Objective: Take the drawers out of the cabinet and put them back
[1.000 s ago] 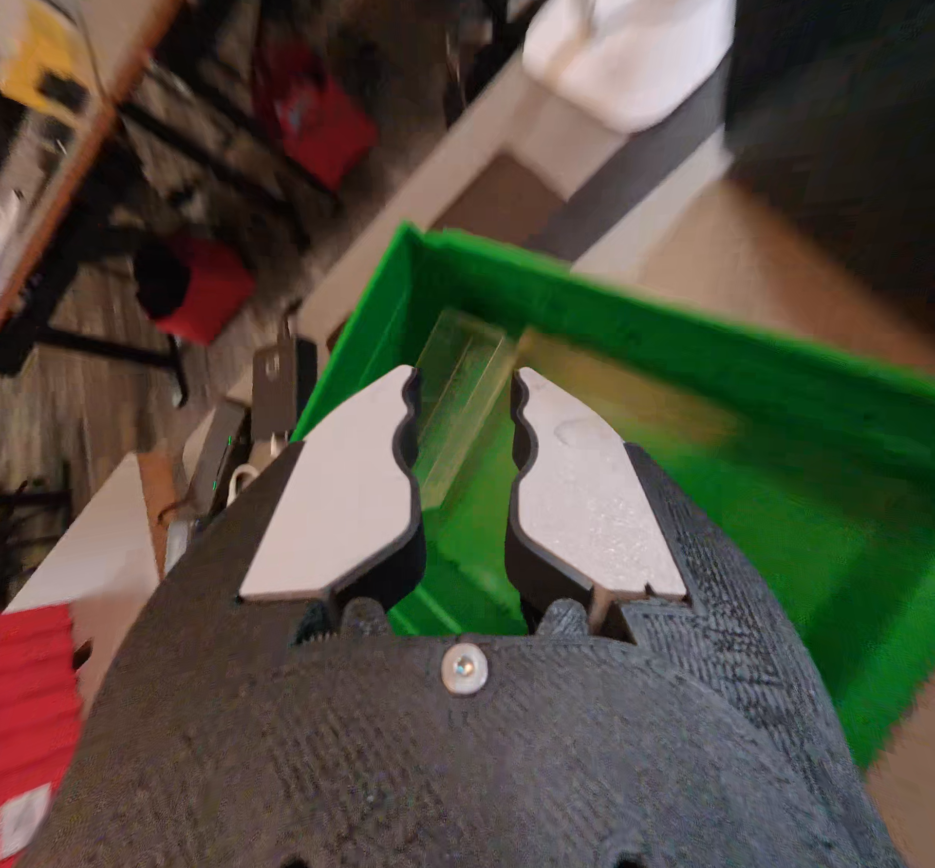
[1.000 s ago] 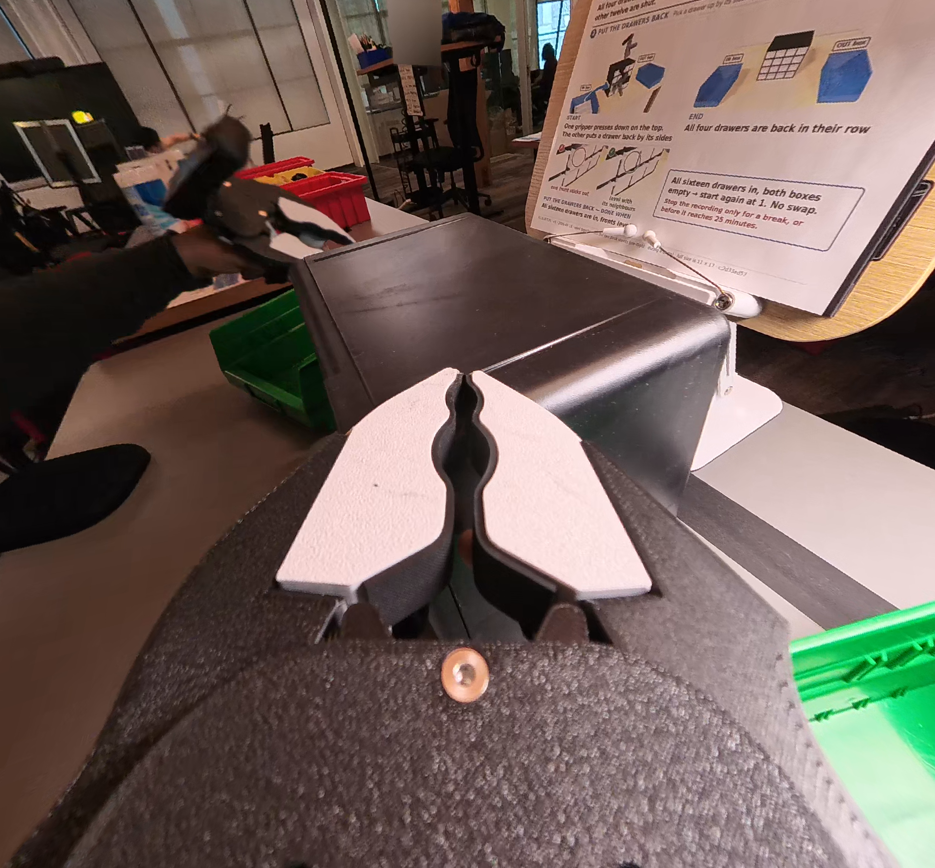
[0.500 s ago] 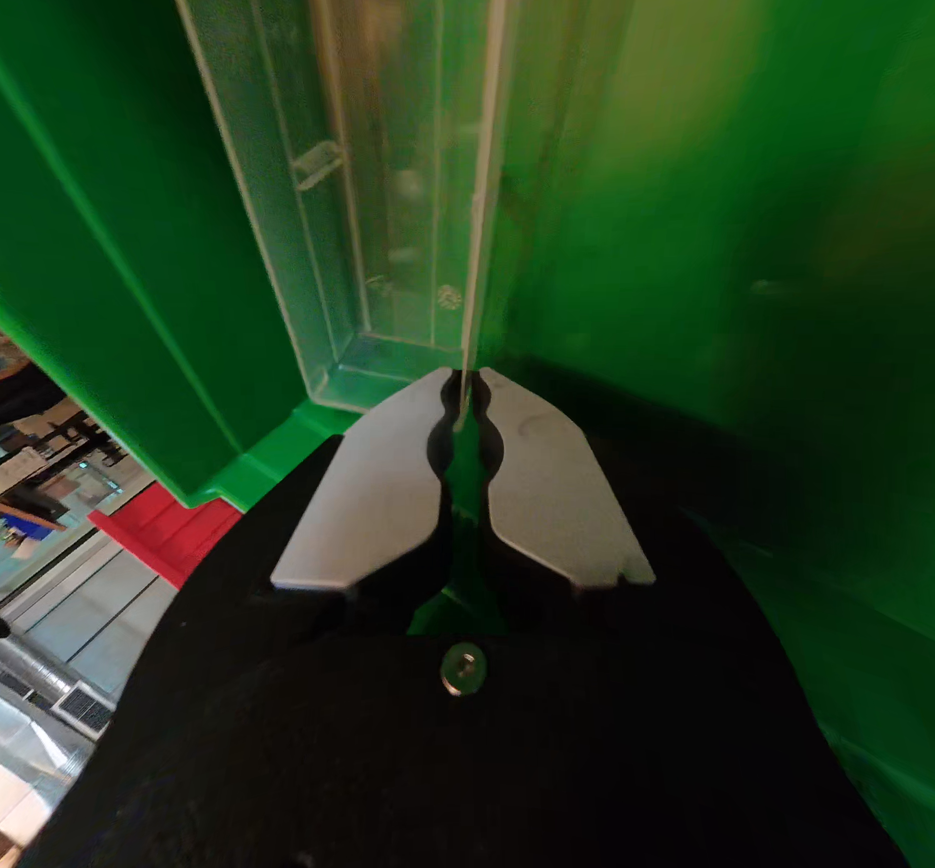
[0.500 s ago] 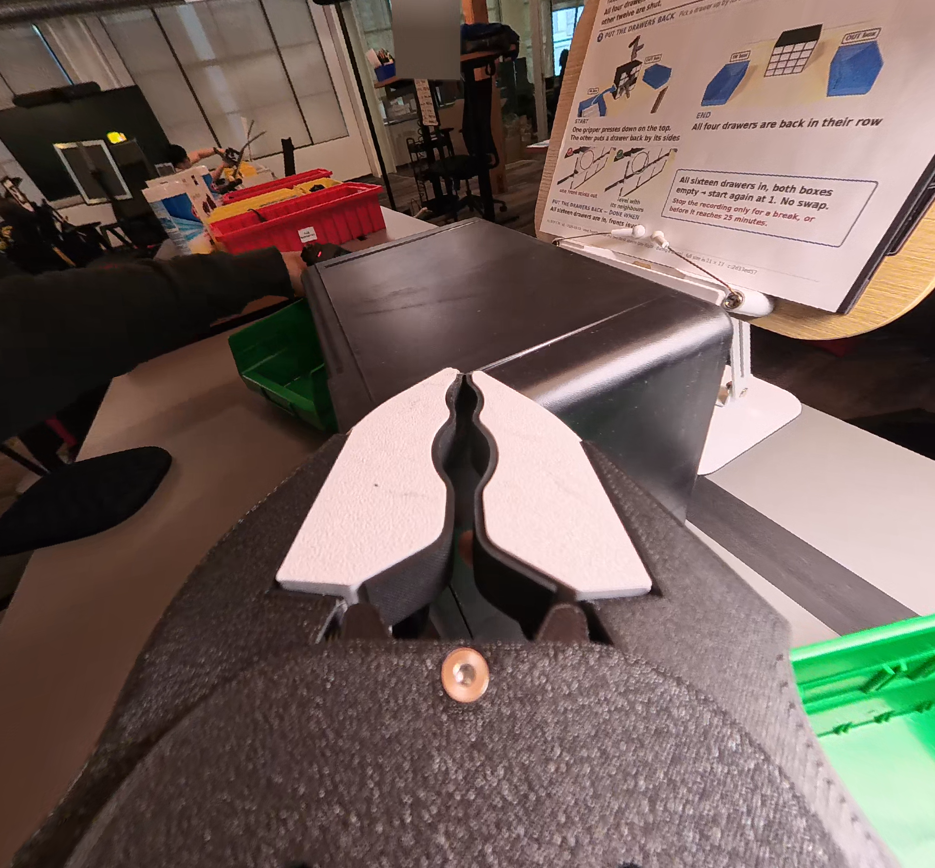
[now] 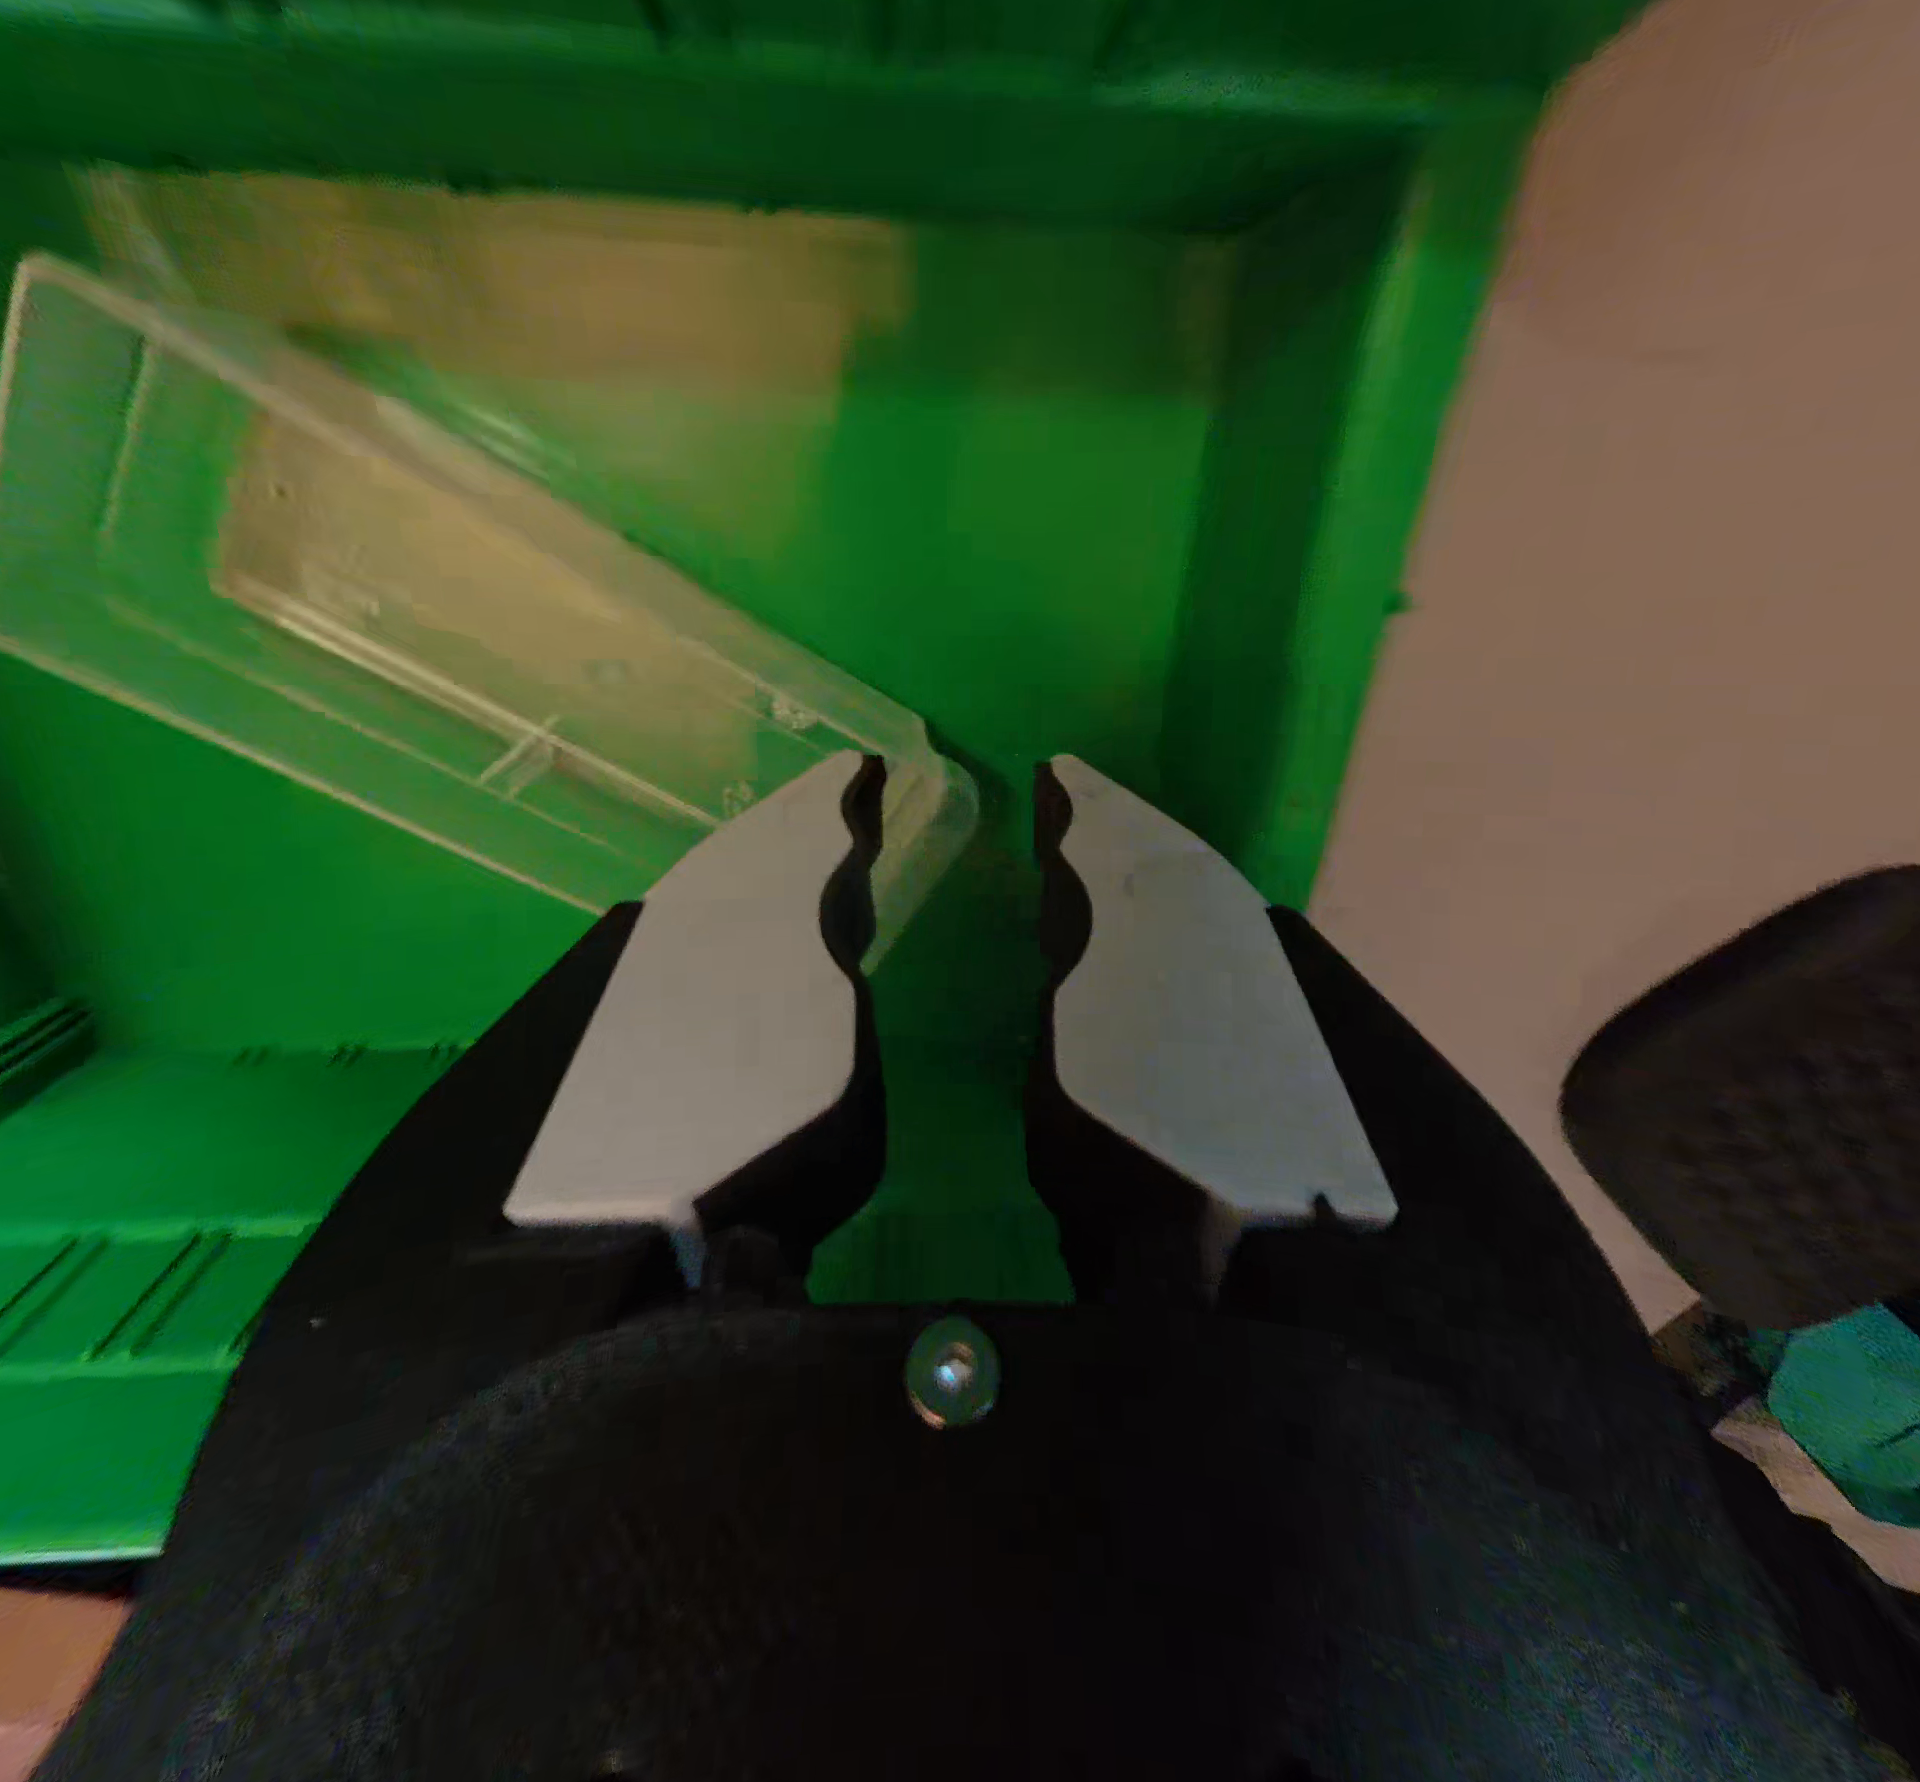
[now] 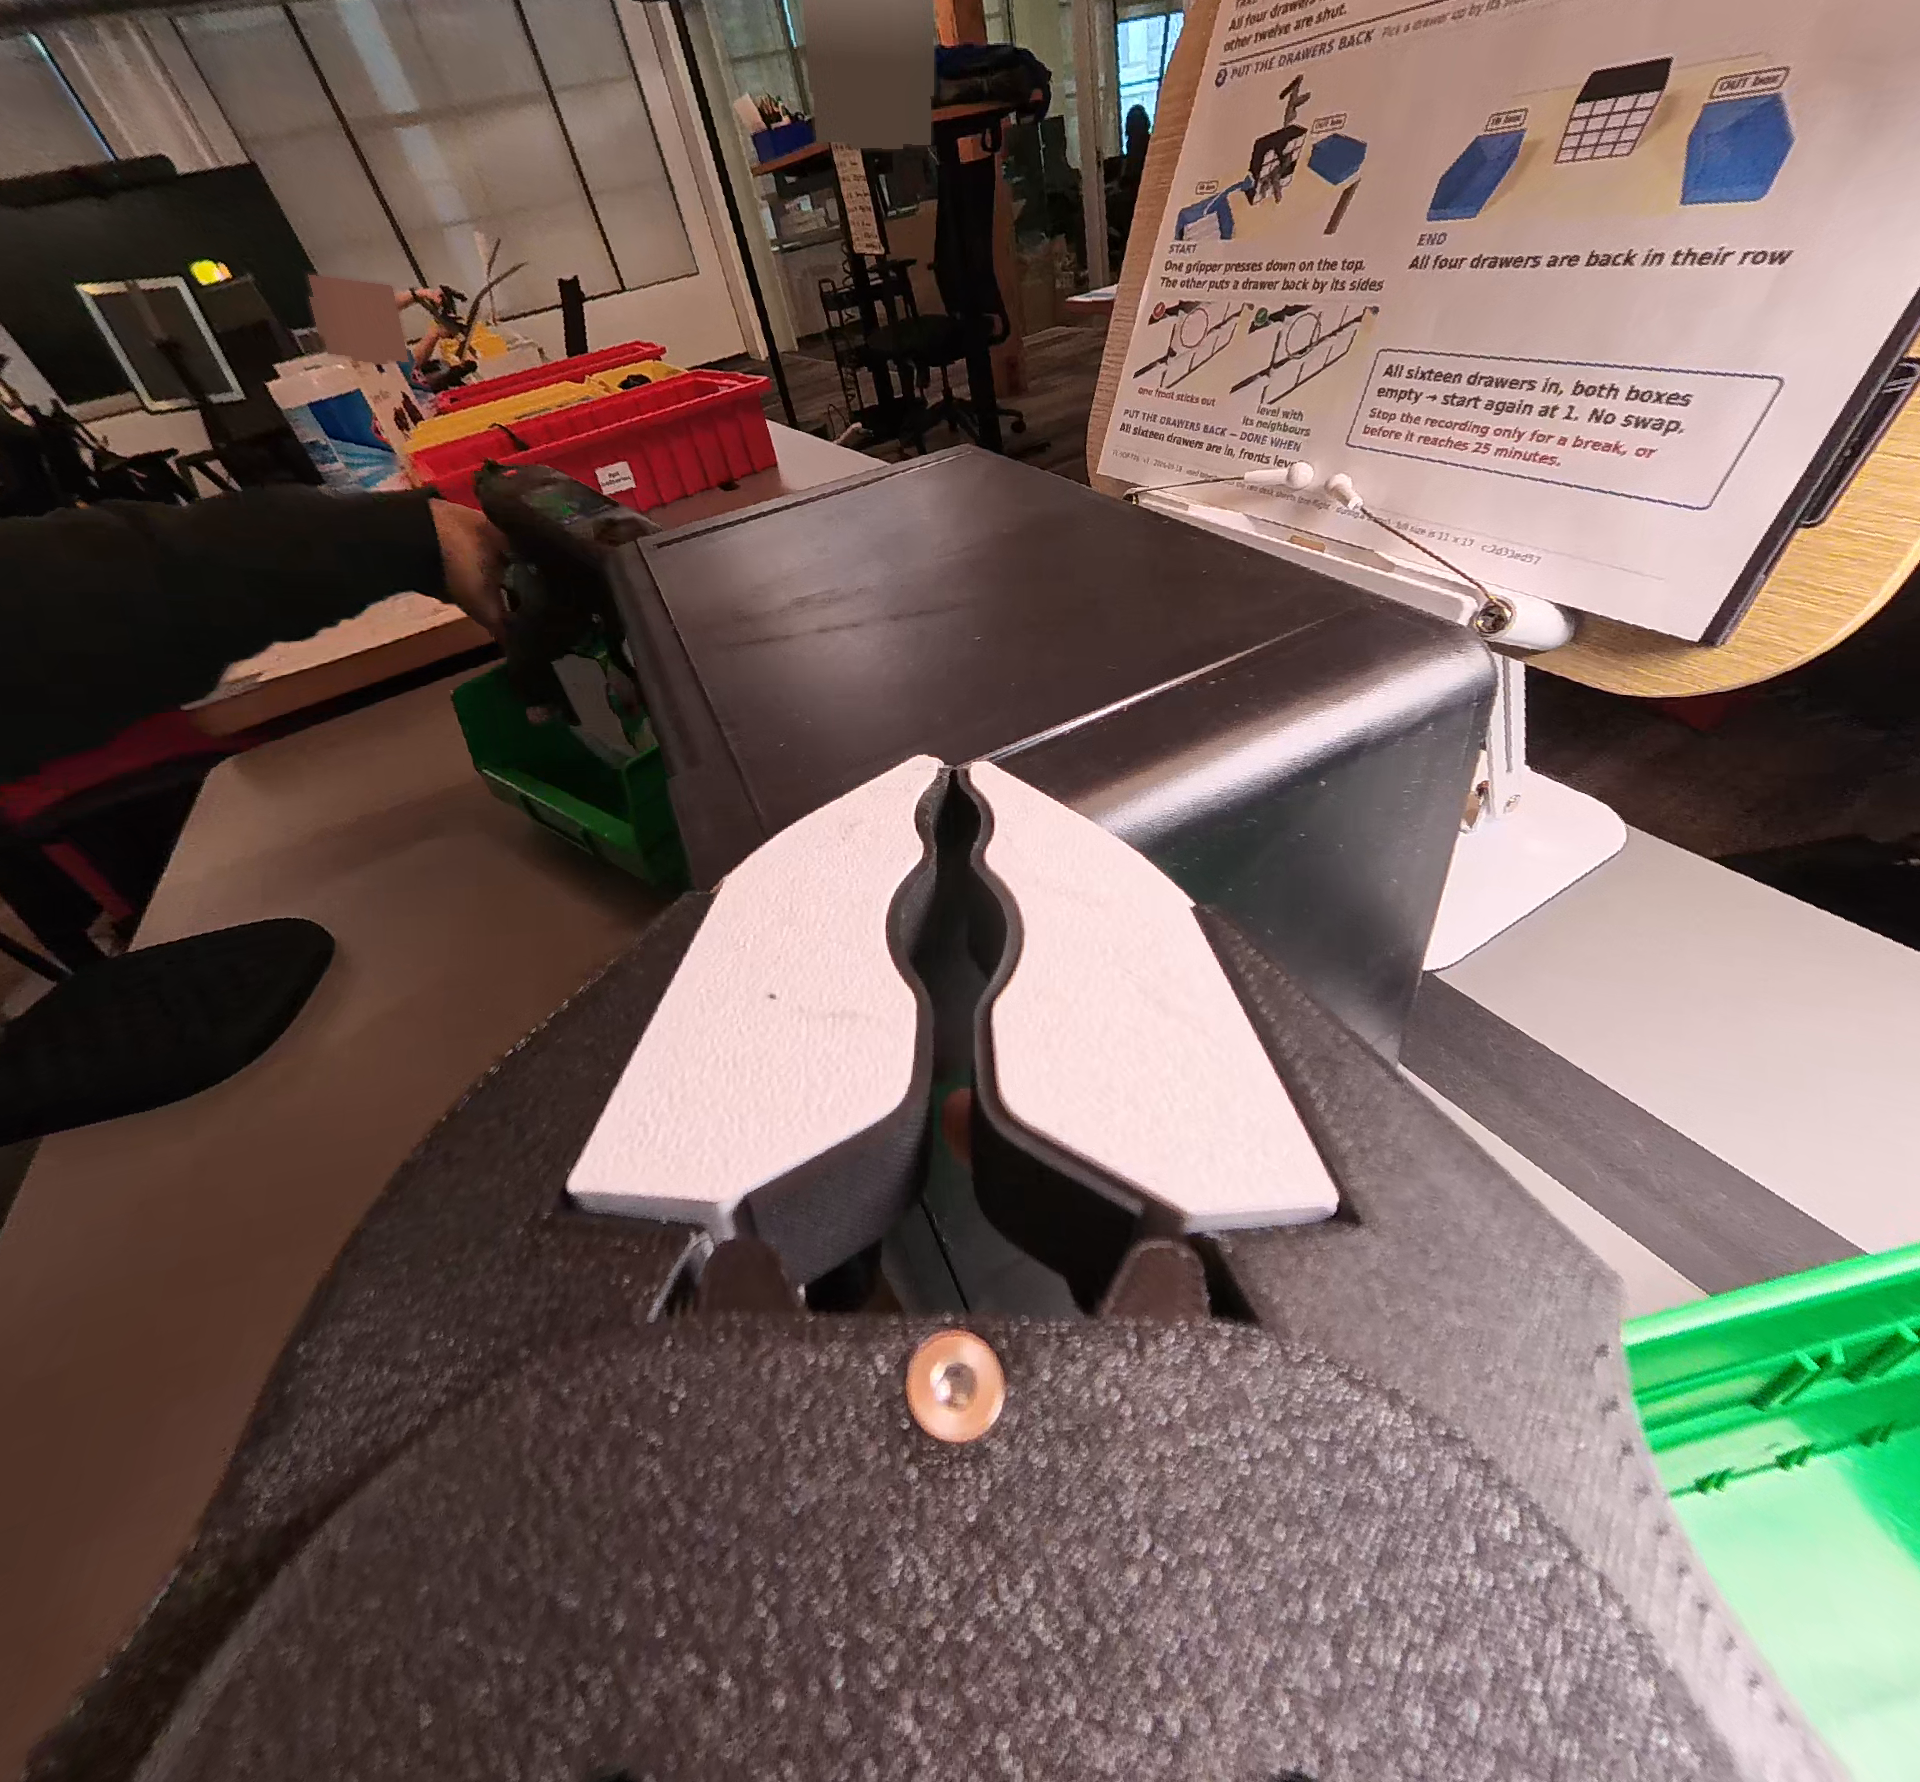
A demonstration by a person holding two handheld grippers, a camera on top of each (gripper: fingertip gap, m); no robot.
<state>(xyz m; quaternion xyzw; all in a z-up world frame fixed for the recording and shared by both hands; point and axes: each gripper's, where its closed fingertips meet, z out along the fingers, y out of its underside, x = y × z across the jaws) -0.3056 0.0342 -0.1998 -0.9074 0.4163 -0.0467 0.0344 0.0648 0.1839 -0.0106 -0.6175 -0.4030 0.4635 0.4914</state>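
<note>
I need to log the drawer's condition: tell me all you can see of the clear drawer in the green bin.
The drawer looks like clear, thin-walled plastic, rectangular, apparently empty. It lies tilted inside the green bin, one rounded corner between the open left gripper fingers. Blur hides whether the fingers touch it.

White printed instruction sheet (image 6: 1538, 205) on wood-backed stand at 2 o'clock; red plastic bins (image 6: 623, 439) w/ yellow ones at 10; black office chairs (image 6: 935, 330) at 12.
</note>
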